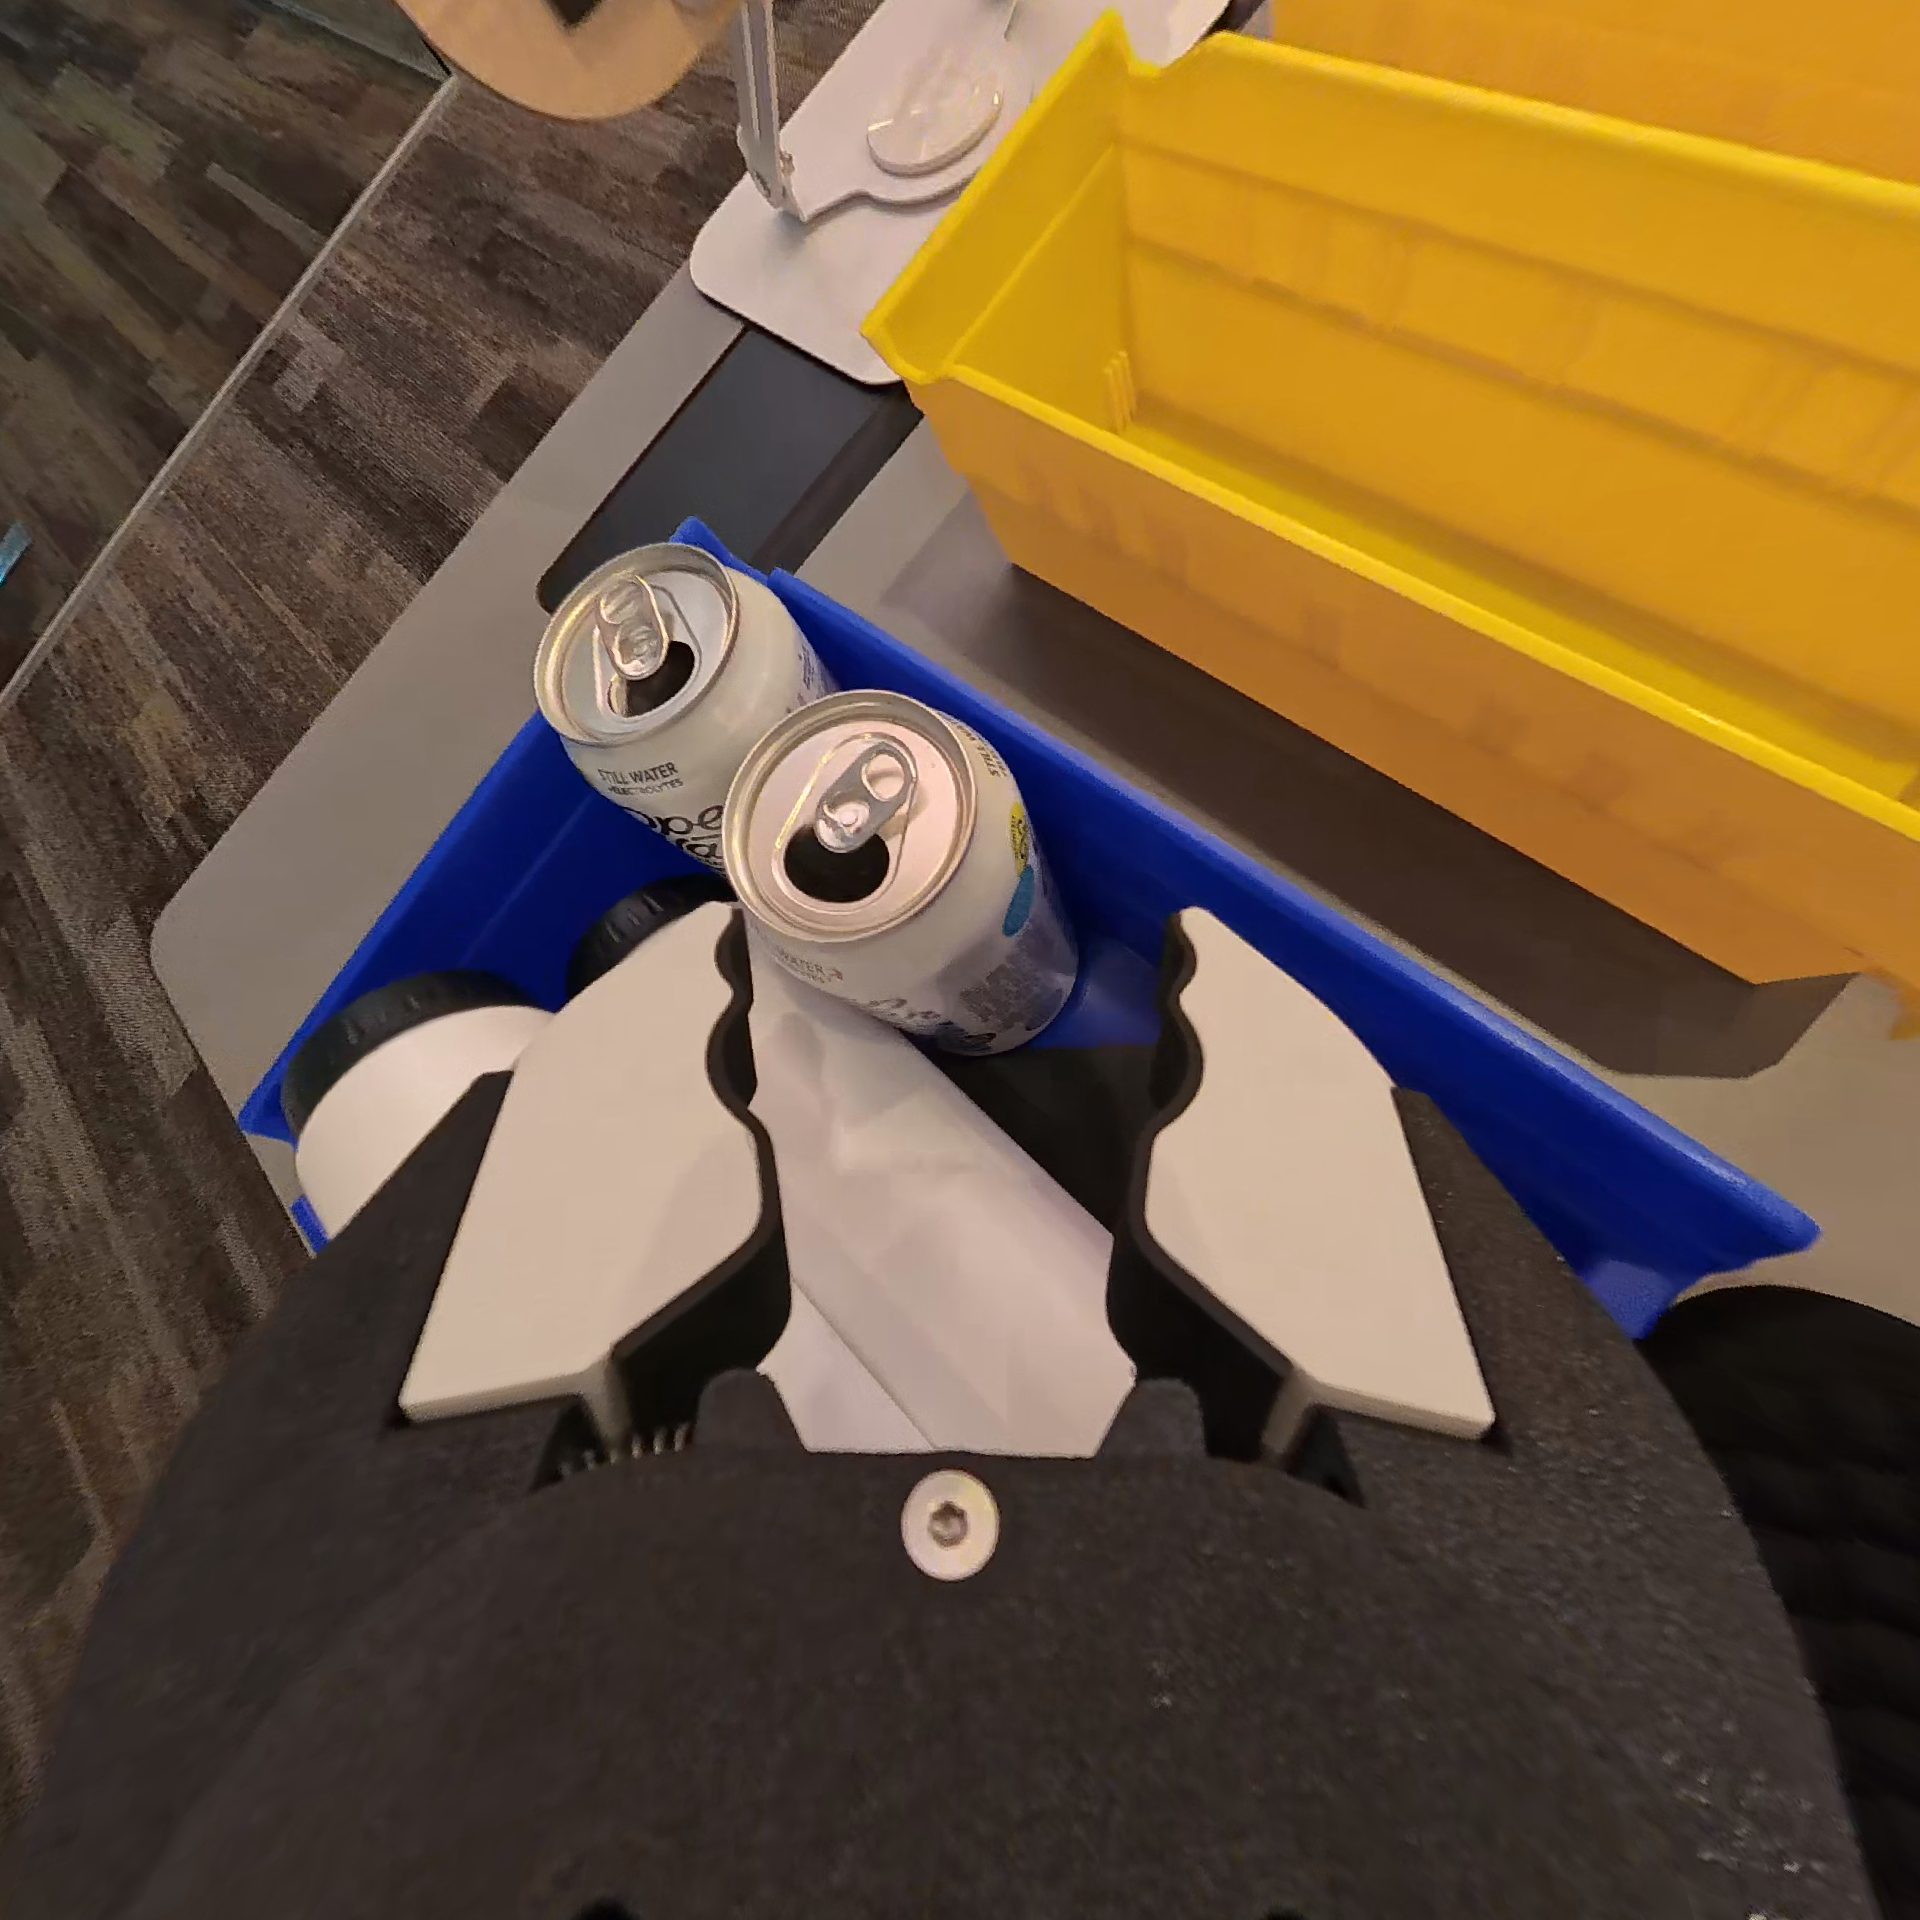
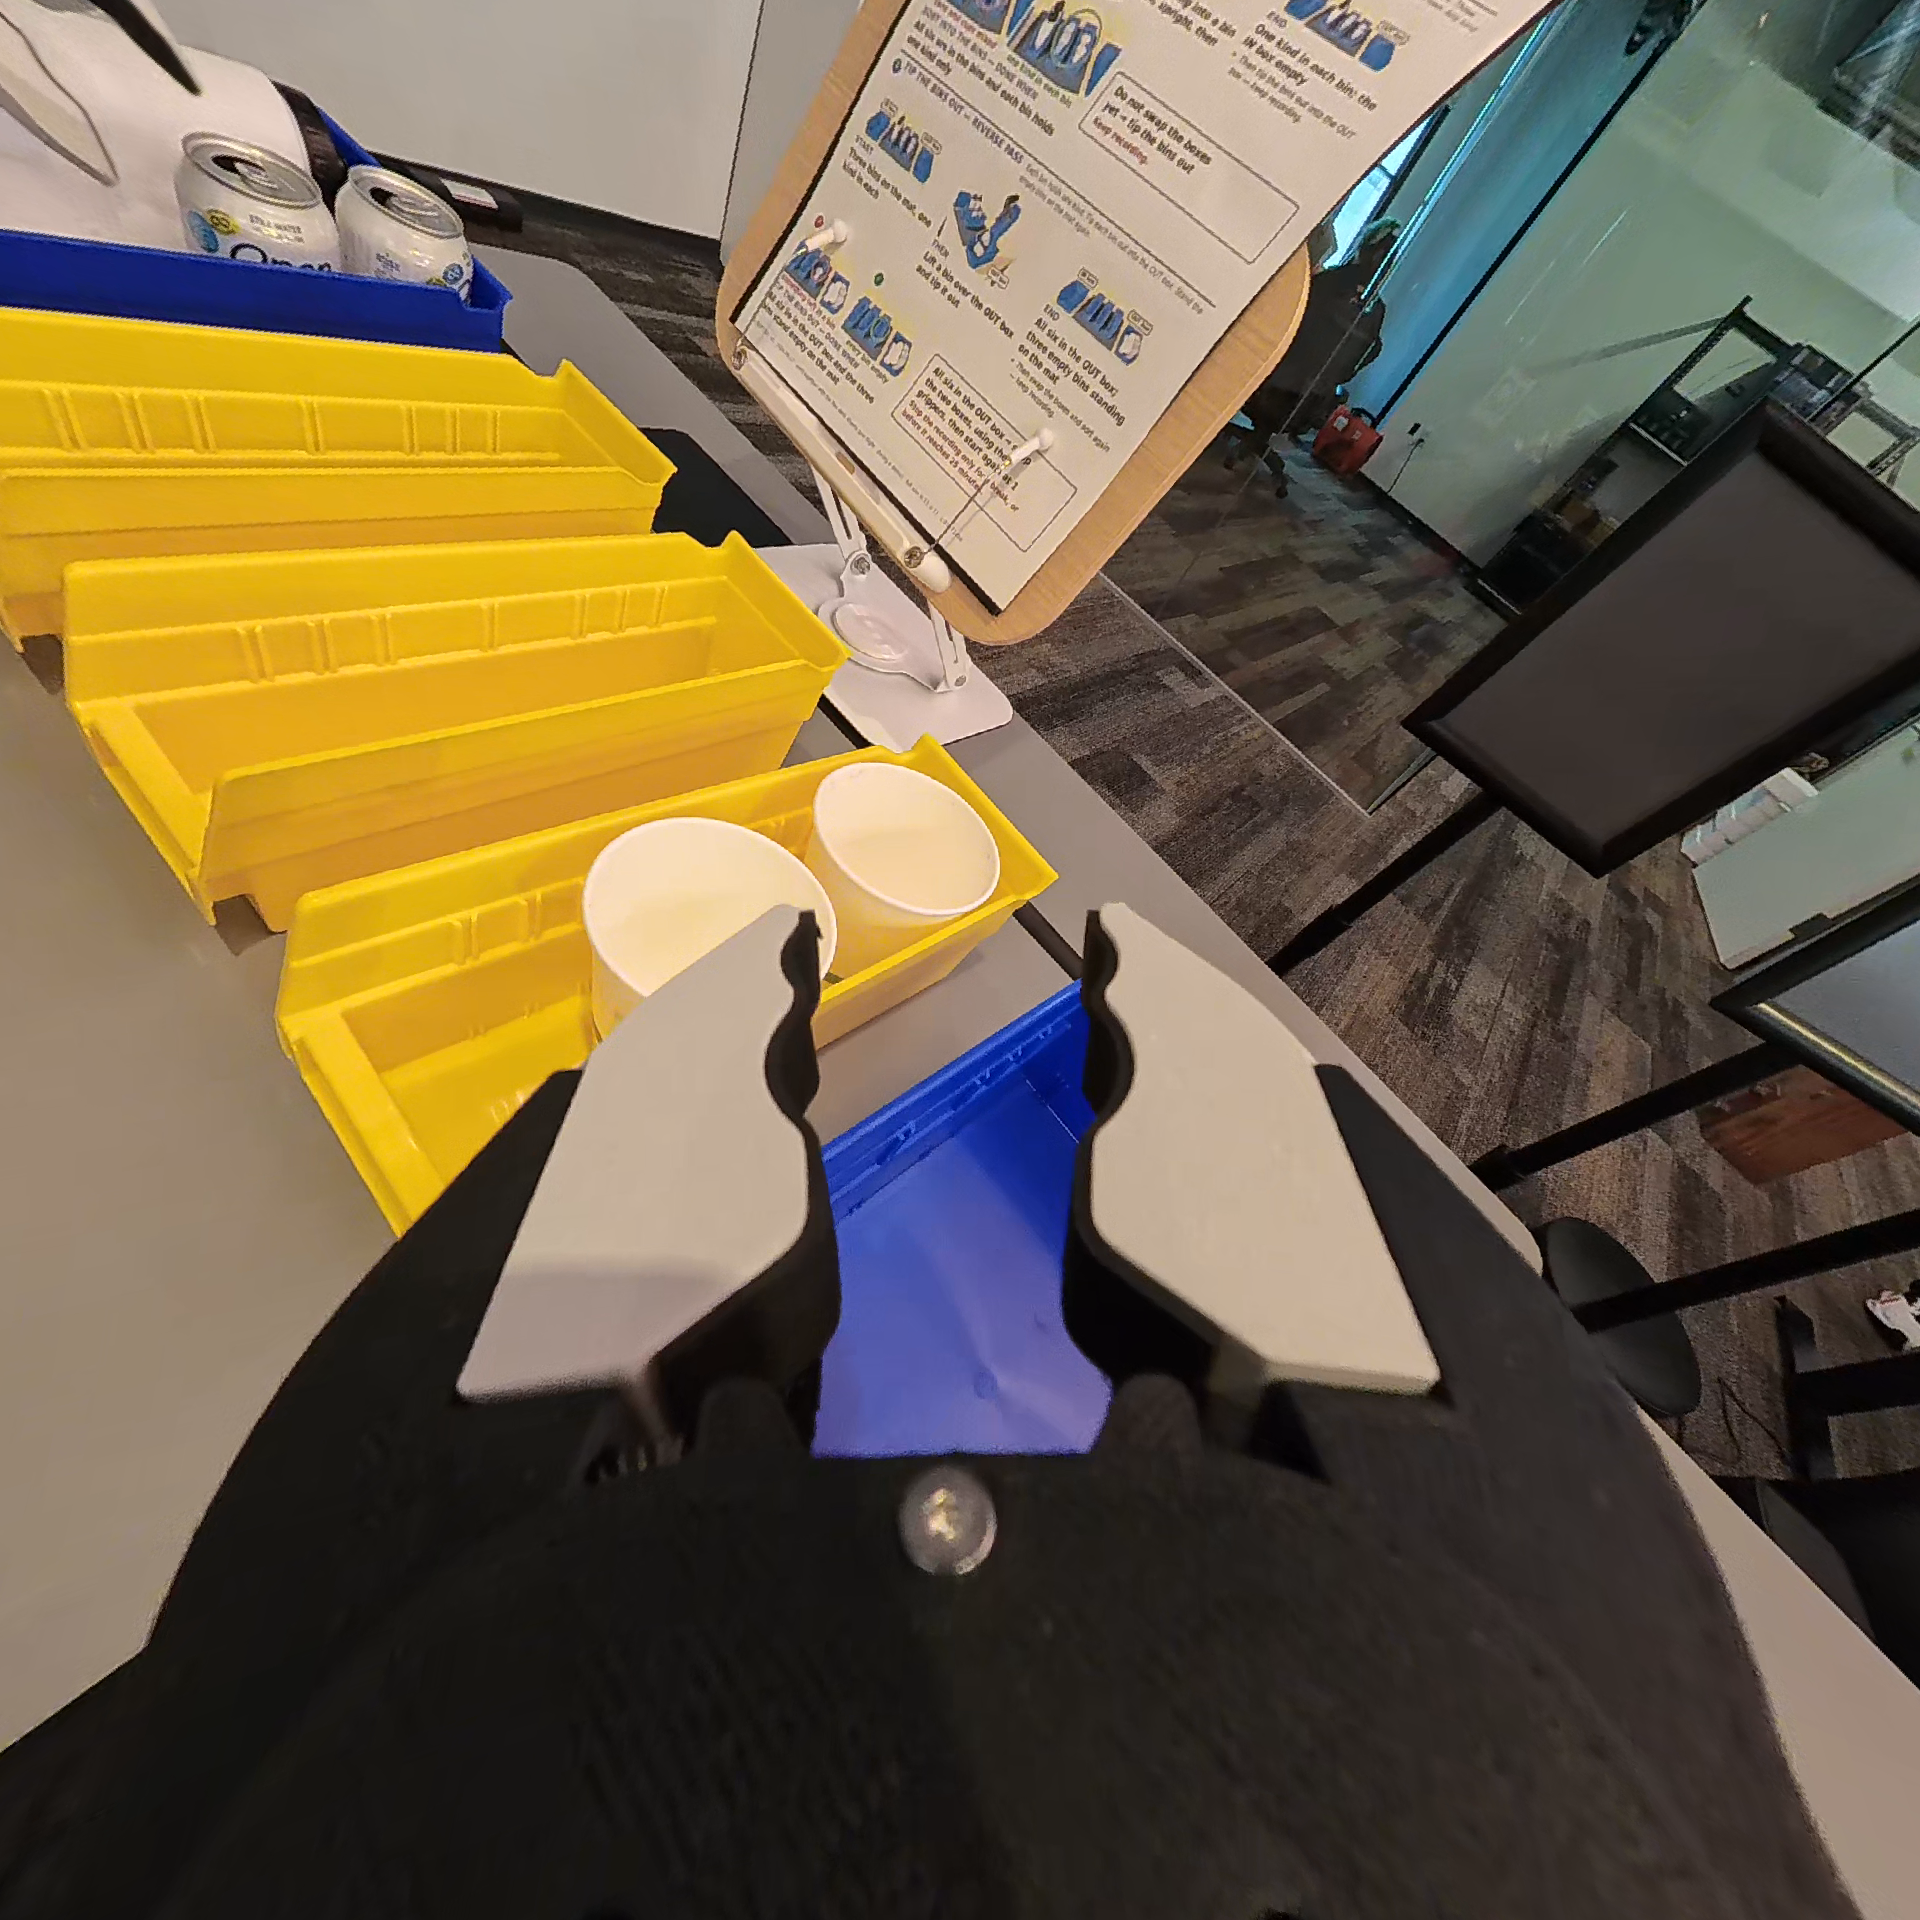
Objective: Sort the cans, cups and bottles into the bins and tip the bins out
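Two wrist views over a grey table with plastic bins.

In the left wrist view, the left gripper [image 1: 956,971] is hovering with its jaws standing wide and nothing pressed between its grey fingers [image 1: 623,1143]. Just beyond the tips, at frame centre, two opened white aluminium drink cans are leaning inside a blue plastic bin [image 1: 1299,935]: the nearer can [image 1: 883,862] sits close to the gap between the fingers, the farther can [image 1: 644,655] behind it at centre left. White bottles with black caps [image 1: 416,1049] are lying at lower left of that bin (partly hidden by the fingers). An empty yellow plastic bin [image 1: 1455,416] fills the upper right.

In the right wrist view, the right gripper [image 2: 951,971] is partly spread and holding nothing, above a second, empty blue bin [image 2: 956,1247]. Two white paper cups [image 2: 894,842] are standing in the nearest yellow bin [image 2: 343,1049], centre frame.

The opened cans look light, thin-walled and slick, so they would likely dent under a hard squeeze; gripping across the middle of the body seems safest. The cups look soft and crushable.
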Available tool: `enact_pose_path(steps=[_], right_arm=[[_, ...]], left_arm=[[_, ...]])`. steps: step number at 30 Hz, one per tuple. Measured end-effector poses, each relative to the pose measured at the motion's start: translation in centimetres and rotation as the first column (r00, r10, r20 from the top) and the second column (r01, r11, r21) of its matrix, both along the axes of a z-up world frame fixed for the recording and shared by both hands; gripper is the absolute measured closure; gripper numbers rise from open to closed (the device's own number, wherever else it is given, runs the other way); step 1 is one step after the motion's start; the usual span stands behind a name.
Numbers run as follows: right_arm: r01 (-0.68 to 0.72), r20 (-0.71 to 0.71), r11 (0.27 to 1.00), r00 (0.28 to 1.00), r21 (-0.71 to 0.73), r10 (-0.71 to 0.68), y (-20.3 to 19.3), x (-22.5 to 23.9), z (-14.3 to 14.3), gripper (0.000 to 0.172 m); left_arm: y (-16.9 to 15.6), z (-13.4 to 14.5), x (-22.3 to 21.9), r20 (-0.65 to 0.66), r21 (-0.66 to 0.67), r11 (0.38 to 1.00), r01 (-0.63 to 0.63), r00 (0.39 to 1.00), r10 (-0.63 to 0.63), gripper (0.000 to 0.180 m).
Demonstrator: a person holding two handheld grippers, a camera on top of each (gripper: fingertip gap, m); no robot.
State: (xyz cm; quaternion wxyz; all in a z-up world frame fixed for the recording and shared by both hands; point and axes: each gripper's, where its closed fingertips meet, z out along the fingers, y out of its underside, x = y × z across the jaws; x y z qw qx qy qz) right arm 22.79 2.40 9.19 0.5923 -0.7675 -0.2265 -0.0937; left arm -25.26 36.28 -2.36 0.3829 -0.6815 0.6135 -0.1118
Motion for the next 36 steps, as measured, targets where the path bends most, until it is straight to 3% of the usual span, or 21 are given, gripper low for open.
enact_pose_path(steps=[21, 36], right_arm=[[0.031, 0.013, 0.999, 0.999, -0.018, -0.030, -1.3, 1.6, -0.6, 0.122], [0.034, 0.024, 0.999, 0.999, -0.039, -0.033, -1.3, 1.5, -1.4, 0.122]], left_arm=[[2.6, -2.6, 1.2, -0.077, -0.142, 0.990, 0.008, 0.997, -0.019, 0.105], [3.5, -3.6, 0.9, -0.142, -0.141, 0.988, -0.062, 0.989, 0.042, 0.111]])
